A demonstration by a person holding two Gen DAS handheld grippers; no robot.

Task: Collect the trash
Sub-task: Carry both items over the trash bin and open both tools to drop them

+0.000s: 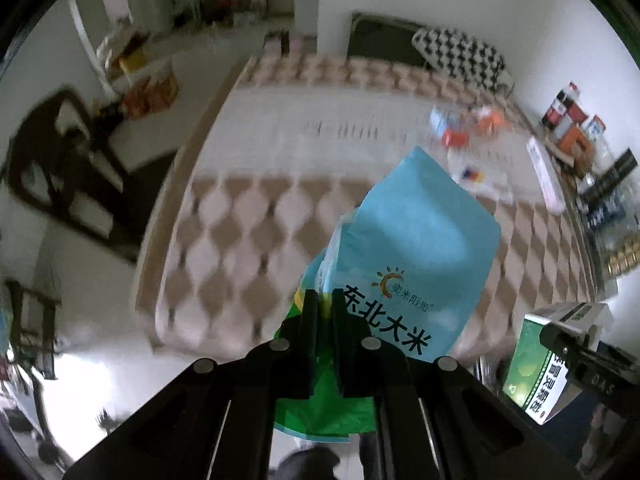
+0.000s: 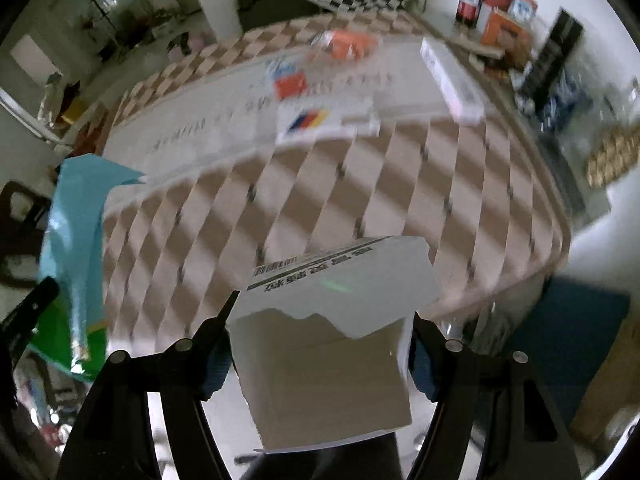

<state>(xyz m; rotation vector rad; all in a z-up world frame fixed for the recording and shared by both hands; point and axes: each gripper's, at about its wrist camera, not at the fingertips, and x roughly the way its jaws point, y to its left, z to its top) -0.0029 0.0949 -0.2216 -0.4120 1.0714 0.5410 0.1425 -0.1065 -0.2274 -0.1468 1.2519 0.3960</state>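
Two pieces of trash ride clear of the checked tablecloth point(image 1: 248, 240) for carrying away: the left gripper point(image 1: 325, 312) pinches a blue-green plastic rice bag point(image 1: 420, 240), the right gripper point(image 2: 320, 344) clamps a torn white cardboard box point(image 2: 332, 344).

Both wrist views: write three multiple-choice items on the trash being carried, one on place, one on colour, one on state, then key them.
1. Where is the white-and-orange litter?
A. On the patterned table
B. On the floor
C. On the dark chair

2. What colour is most of the rice bag in the left gripper?
A. Red
B. Light blue
C. Black

3. How does the right gripper stand?
A. Shut with nothing in it
B. Open and empty
C. Clamped on a white carton

Key:
1 A, the scraps lie on the table beyond the carried items.
2 B, its upper panel is light blue, with green at the bottom.
3 C, the white carton sits between both fingers.
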